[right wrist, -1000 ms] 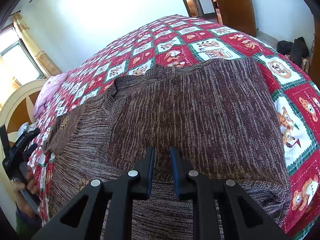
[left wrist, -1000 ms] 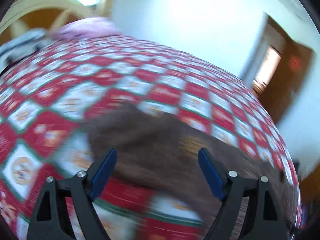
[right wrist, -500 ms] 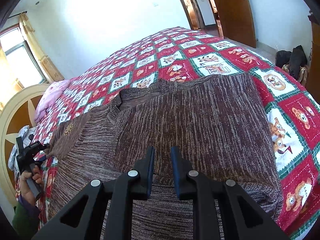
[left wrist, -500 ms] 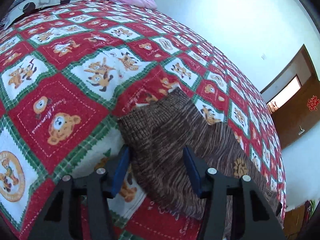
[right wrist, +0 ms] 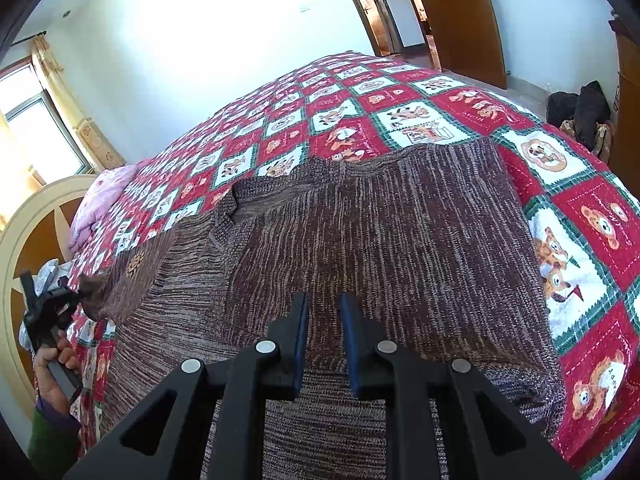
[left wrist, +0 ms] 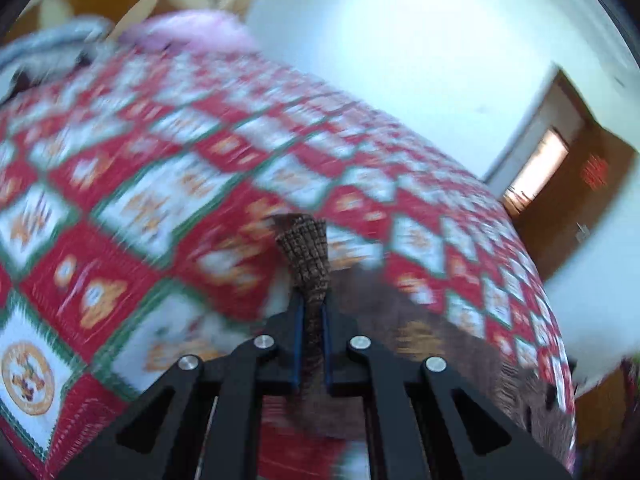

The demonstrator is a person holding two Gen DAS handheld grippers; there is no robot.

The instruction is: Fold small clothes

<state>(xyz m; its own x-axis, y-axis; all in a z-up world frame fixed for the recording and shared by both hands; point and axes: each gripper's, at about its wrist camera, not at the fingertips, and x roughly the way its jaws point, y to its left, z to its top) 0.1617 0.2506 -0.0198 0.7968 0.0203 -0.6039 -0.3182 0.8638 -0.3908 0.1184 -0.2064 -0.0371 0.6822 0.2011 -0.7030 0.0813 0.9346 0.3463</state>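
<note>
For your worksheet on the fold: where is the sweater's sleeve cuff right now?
The cuff is pinched in the left gripper, at the far left of the right wrist view, by the bedspread edge near the headboard.

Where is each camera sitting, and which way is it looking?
Left wrist: sits on the left gripper, looking along its fingers across the bed toward the pink pillow; its fingers pinch the sweater's cuff.
Right wrist: sits on the right gripper, low over the brown sweater, looking toward the doors; its fingers stand slightly apart, and the person's left hand shows at the far left.
Shared: both show the sweater, the bed and the left gripper holding the cuff.
</note>
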